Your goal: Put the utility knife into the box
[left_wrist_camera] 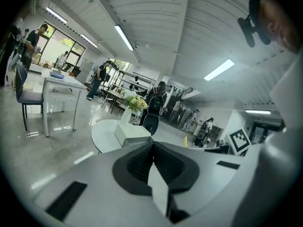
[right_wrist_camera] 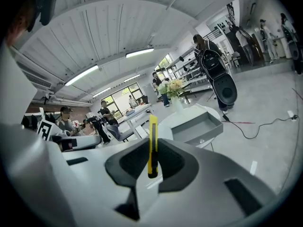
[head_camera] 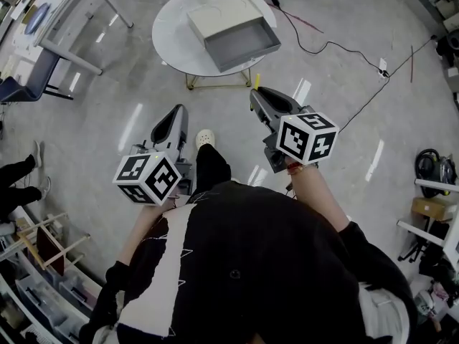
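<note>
My right gripper [head_camera: 257,92] is shut on a yellow utility knife [right_wrist_camera: 153,145], which stands upright between its jaws; its yellow tip [head_camera: 257,81] pokes out in the head view. Ahead on a round white table [head_camera: 172,27] lies an open grey box [head_camera: 240,41] with its pale lid [head_camera: 219,14] behind it. The same box [right_wrist_camera: 196,126] shows in the right gripper view, beyond the knife. My left gripper [head_camera: 179,113] hangs lower left of the table, jaws together with nothing between them. In the left gripper view the jaws [left_wrist_camera: 152,148] meet, and the table [left_wrist_camera: 106,134] lies ahead.
A flower vase [left_wrist_camera: 129,109] stands on the table behind the box. A black cable [head_camera: 337,45] runs over the floor right of the table. A white desk [head_camera: 64,13] and chair [head_camera: 21,77] are at the far left. Shelving [head_camera: 434,213] stands right; people are in the background.
</note>
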### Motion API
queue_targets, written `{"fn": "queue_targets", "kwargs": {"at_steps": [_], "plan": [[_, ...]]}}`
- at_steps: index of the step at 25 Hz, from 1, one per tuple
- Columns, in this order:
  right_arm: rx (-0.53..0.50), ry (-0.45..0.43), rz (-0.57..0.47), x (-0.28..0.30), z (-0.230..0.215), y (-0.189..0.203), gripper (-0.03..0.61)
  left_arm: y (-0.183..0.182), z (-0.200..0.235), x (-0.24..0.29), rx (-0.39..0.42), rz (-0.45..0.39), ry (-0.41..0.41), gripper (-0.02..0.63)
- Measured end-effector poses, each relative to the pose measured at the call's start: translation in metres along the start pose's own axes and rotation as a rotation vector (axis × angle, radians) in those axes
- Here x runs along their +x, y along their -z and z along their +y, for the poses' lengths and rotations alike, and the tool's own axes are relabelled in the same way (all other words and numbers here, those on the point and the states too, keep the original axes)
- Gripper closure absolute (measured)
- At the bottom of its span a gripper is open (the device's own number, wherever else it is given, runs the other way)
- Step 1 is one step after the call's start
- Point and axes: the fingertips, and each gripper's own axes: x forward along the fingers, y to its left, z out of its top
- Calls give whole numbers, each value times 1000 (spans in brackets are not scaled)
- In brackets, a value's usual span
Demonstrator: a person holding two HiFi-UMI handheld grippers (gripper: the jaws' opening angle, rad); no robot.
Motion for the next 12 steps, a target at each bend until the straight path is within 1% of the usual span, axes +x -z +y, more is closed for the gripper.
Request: {"fn": "queue_targets", "kwargs": {"at_steps": [5, 12], "plan": [[20, 22, 2, 19, -3, -8, 523, -11, 16, 23, -23, 26, 34, 601], [45, 63, -1, 41, -16, -30, 523, -35, 23, 74, -19, 61, 109, 601]]}}
